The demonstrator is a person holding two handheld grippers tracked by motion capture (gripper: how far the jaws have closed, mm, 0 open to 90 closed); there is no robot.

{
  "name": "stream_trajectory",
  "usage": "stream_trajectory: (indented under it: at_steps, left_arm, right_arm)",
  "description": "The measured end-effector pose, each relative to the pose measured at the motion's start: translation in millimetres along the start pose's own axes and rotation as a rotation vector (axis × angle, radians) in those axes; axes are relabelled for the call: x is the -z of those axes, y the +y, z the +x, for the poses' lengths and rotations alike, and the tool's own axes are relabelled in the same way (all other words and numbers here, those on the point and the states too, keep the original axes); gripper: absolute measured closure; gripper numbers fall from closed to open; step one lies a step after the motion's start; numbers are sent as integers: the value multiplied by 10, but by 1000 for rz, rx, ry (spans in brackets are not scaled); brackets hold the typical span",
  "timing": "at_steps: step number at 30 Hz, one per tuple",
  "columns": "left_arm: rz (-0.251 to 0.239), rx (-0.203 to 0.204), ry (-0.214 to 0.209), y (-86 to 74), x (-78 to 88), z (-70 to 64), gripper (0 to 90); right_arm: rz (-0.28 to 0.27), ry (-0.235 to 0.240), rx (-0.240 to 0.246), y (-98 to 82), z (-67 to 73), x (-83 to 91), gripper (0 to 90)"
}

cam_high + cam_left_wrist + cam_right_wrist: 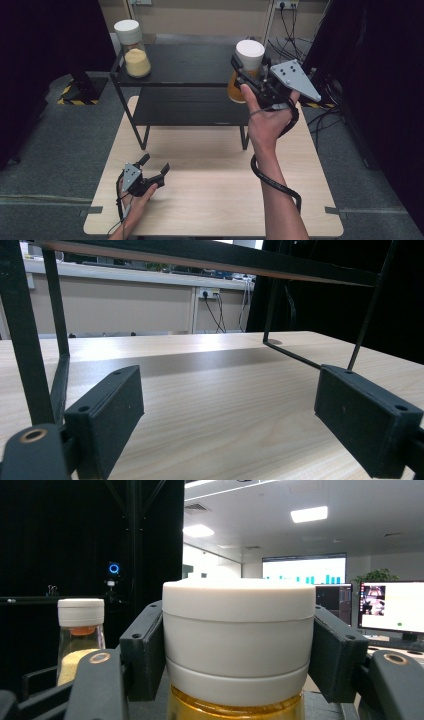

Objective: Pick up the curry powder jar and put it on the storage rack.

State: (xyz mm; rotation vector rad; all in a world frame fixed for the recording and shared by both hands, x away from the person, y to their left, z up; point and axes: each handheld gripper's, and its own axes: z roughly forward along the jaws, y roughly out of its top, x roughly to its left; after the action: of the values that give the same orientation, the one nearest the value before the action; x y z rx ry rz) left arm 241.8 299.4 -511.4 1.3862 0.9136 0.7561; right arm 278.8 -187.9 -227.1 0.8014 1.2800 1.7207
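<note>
The right gripper [248, 75] is clamped on the white screw cap of a clear glass jar of amber liquid [245, 75]. In the right gripper view both black jaws press flat against opposite sides of that cap [239, 635], so the jar sits squarely between them, with its long axis upright and its body hanging below the jaw line. In the high view the jar stands at the right end of the top level of the black two-level metal shelf [185, 62], close to that level's front right corner; whether its base touches the shelf cannot be told.

A second clear glass jar, holding pale yellow grains under a white cap [133, 47], stands upright at the left end of the same level, well apart from the held jar.

The left gripper [154, 169] rests low over the light wooden counter [215, 200], near its front left corner, jaws spread with nothing between them. It points toward the shelf's legs. The right hand is therefore the nearer one; any next displacement of the jar turns on keeping its axis vertical.
</note>
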Motion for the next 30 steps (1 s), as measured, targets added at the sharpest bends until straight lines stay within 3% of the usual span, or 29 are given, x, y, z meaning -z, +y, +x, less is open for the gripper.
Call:
stream_trajectory:
  at_steps: [30]
  left_arm:
    - [1,5,-9,3,-3,21,117]
  right_arm:
    - [67,-57,-19,144,-67,-543,340]
